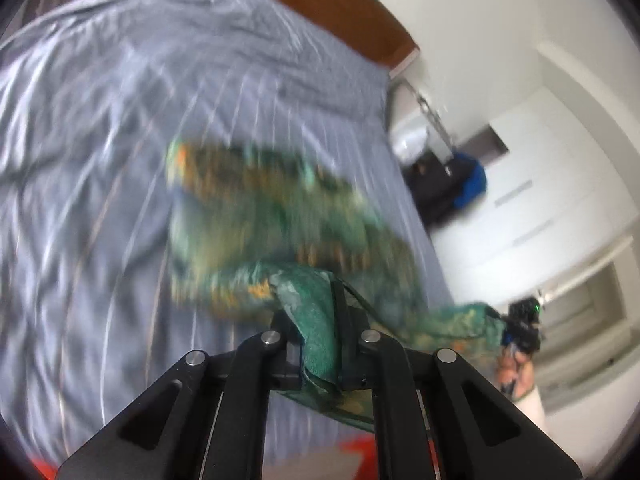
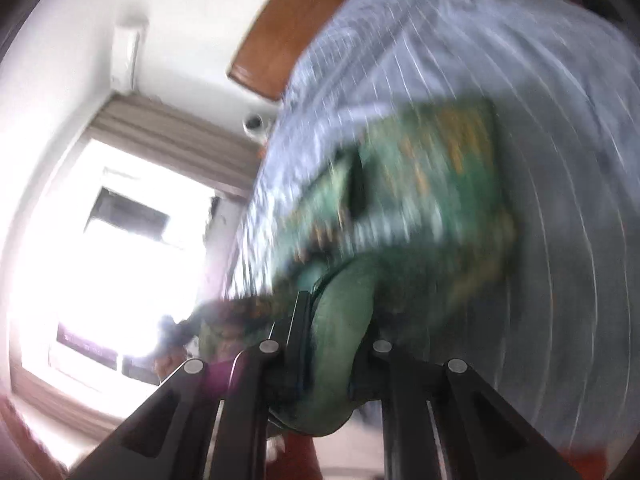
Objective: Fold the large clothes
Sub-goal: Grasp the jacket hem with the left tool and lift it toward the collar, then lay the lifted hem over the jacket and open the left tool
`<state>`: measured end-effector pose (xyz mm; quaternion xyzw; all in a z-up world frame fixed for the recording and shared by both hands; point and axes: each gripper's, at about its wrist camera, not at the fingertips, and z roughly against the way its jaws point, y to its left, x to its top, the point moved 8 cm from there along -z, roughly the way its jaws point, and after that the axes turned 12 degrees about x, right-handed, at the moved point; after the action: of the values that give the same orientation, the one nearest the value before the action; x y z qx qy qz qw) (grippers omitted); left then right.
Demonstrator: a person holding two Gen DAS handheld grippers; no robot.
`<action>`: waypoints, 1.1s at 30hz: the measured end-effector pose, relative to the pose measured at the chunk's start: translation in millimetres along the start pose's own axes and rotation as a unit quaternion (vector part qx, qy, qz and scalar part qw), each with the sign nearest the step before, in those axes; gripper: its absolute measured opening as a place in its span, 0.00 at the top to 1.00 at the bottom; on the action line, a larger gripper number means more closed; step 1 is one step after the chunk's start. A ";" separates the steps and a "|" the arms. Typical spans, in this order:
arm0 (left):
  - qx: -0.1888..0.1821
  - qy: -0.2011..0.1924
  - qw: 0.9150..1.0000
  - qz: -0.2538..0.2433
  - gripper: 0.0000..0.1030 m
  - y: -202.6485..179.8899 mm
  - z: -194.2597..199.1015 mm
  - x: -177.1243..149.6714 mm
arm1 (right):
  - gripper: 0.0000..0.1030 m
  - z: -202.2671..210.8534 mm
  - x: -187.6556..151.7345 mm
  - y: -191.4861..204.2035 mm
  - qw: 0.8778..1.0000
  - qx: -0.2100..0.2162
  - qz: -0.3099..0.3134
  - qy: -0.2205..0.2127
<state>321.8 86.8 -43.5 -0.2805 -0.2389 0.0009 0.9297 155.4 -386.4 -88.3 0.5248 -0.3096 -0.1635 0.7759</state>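
Note:
A green garment with orange and pale patterning [image 1: 272, 224] hangs blurred above the bed. My left gripper [image 1: 320, 312] is shut on a bunched green edge of it, the cloth wedged between the black fingers. In the right wrist view the same green garment [image 2: 432, 184] stretches away from my right gripper [image 2: 336, 320], which is shut on a thick green fold. Far right in the left wrist view, the other gripper [image 1: 520, 328] holds the garment's far end, with a hand below it.
A bed with a grey-blue striped cover [image 1: 100, 140] fills the space below the garment. A brown wooden headboard [image 1: 332, 4] lies beyond it. White wardrobes [image 1: 540, 184] and dark bags [image 1: 448, 184] stand at the right. A bright window [image 2: 100, 248] shows in the right wrist view.

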 end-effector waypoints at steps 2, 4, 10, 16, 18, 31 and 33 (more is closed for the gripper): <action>0.025 -0.016 0.999 0.014 0.93 1.5 -28.6 45.2 | 0.87 -15.3 52.6 -7.6 0.999 -0.006 0.000 -0.031; 0.056 -0.025 0.998 0.028 0.92 4.6 -65.7 83.4 | 0.87 -28.7 97.8 -25.0 0.998 -0.025 -0.005 -0.060; 0.159 0.057 0.980 0.106 0.33 50.5 -203.9 120.4 | 0.50 -103.4 183.7 -140.4 0.984 -0.074 -0.102 -0.125; 0.123 0.010 0.983 0.137 0.18 65.5 -182.6 142.8 | 0.30 -108.8 187.9 -169.8 0.975 -0.039 -0.132 -0.175; 0.127 -0.022 0.983 0.127 0.15 61.4 -153.2 148.4 | 0.28 -87.1 197.4 -155.5 0.976 -0.069 -0.093 -0.186; 0.268 -0.009 0.949 -0.165 0.10 -0.2 -180.6 16.0 | 0.29 -202.1 40.1 -16.6 0.987 -0.014 0.114 0.108; 0.310 -0.007 0.942 -0.131 0.10 28.8 -192.7 26.1 | 0.32 -236.6 31.9 -49.7 0.983 -0.081 0.113 0.119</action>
<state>434.4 14.1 -187.4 0.0549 -0.2680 -0.0448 0.9608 337.3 -255.7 -184.9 0.4378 -0.2578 -0.0360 0.8606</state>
